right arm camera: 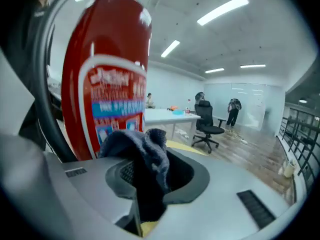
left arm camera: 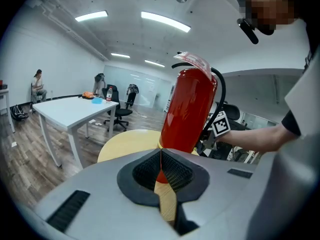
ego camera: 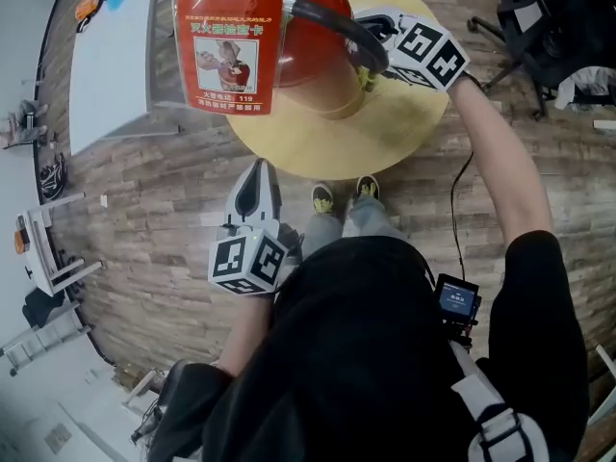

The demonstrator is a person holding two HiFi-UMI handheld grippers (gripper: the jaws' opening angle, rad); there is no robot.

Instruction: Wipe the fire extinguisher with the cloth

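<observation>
Between the jaws of my right gripper (right arm camera: 150, 180) sits the cloth (right arm camera: 142, 151), a dark blue-grey wad. The jaws are clamped on its lower part while the loose top bunches up above the pads. It looks soft, light and limp, so I judge it will fold over unless I press it flat against the metal. A grip low on the wad, as it is now, leaves enough free fabric to wipe with.

Just beyond the cloth stands the fire extinguisher (right arm camera: 110, 84), upright, its printed label facing the jaws. The cloth is just beside the label; I cannot tell whether it touches. The cylinder looks heavy, rigid and glossy, so probably slippery. It is also tall, so I'd guess a push high up could rock it. The neck under the black hose (ego camera: 337, 29) seems the sensible place to steady it.

It stands on a round yellow table (ego camera: 318, 147), with a red card (ego camera: 228, 51) hanging from its top.

My left gripper (left arm camera: 161, 171) is held low, well apart from the table, its jaws pressed together on nothing.
</observation>
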